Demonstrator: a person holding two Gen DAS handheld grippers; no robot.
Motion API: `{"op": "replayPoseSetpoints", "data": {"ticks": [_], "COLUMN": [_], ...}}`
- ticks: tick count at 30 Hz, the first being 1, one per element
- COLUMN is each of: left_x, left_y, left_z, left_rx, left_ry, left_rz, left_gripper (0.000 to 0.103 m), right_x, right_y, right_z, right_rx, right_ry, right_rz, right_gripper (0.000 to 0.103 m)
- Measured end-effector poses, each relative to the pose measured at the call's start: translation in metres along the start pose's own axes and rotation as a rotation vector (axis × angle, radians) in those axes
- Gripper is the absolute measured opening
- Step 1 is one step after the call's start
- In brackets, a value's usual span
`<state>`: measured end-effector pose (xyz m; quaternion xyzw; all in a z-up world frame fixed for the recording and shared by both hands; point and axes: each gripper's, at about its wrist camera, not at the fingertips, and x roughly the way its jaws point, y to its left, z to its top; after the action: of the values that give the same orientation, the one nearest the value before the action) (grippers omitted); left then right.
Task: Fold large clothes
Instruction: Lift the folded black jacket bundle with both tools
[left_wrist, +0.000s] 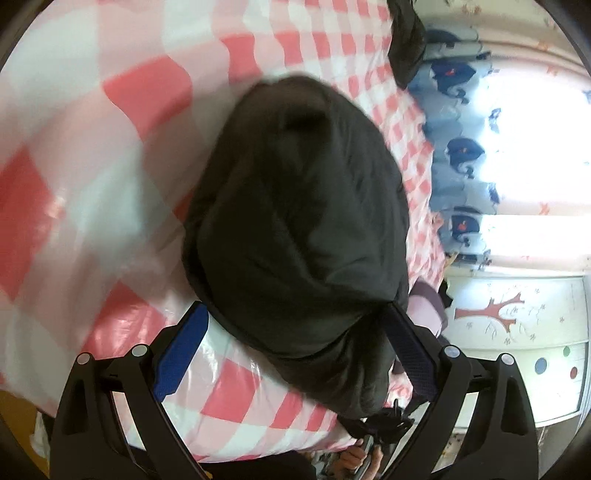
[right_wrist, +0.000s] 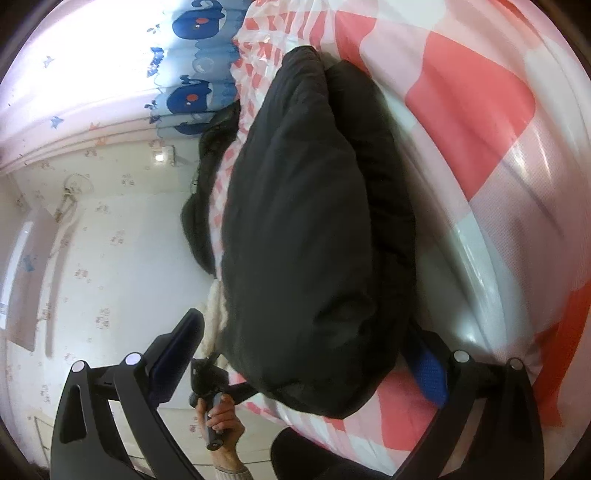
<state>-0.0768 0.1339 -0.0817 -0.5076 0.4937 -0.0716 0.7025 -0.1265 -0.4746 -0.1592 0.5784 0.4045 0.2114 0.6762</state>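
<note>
A bulky black padded garment (left_wrist: 295, 229) lies bundled on a bed with a pink-and-white checked cover (left_wrist: 92, 155). In the left wrist view my left gripper (left_wrist: 295, 347) stands with its fingers wide apart on either side of the garment's near end, and the fabric bulges between them. In the right wrist view the same garment (right_wrist: 314, 240) fills the middle. My right gripper (right_wrist: 314, 362) is also wide open around the garment's near end, with its right fingertip partly hidden behind the fabric. The other hand-held gripper (right_wrist: 207, 391) shows low in this view.
A second dark garment (left_wrist: 406, 40) lies at the far end of the bed. Blue whale-print curtains (left_wrist: 461, 147) hang beyond the bed's far edge by a bright window. A white cabinet (left_wrist: 517, 339) with tree decals stands beside the bed. A white wall (right_wrist: 110, 258) fills the left.
</note>
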Motion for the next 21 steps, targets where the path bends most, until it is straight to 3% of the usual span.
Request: {"op": "replayPoseSetpoints", "data": {"ticks": [3, 8, 13, 15, 16, 18, 20, 21], "left_x": [0.004, 0.027, 0.04, 0.042, 0.043, 0.043, 0.04, 0.038], "left_y": [-0.011, -0.014, -0.008, -0.007, -0.006, -0.01, -0.013, -0.014], "left_z": [0.006, 0.016, 0.022, 0.023, 0.023, 0.023, 0.022, 0.022], "left_rx": [0.033, 0.04, 0.009, 0.019, 0.024, 0.06, 0.084, 0.093], "left_ry": [0.02, 0.074, 0.071, 0.07, 0.074, 0.075, 0.074, 0.075], "left_rz": [0.05, 0.115, 0.112, 0.103, 0.097, 0.08, 0.071, 0.07], "left_gripper": [0.091, 0.091, 0.09, 0.068, 0.063, 0.038, 0.03, 0.027], "right_x": [0.0, 0.003, 0.015, 0.015, 0.015, 0.014, 0.013, 0.012], "right_y": [0.0, 0.001, 0.011, 0.014, 0.016, 0.026, 0.035, 0.039], "right_z": [0.002, 0.004, 0.009, 0.01, 0.009, 0.006, 0.002, 0.0], "right_rx": [0.014, -0.003, -0.001, 0.008, 0.001, -0.033, -0.071, -0.087], "right_ry": [-0.007, 0.008, 0.044, 0.043, 0.042, 0.027, 0.022, 0.016], "right_rz": [0.025, -0.008, -0.073, -0.091, -0.093, -0.1, -0.127, -0.143], "right_gripper": [0.096, 0.096, 0.096, 0.096, 0.096, 0.094, 0.071, 0.067]}}
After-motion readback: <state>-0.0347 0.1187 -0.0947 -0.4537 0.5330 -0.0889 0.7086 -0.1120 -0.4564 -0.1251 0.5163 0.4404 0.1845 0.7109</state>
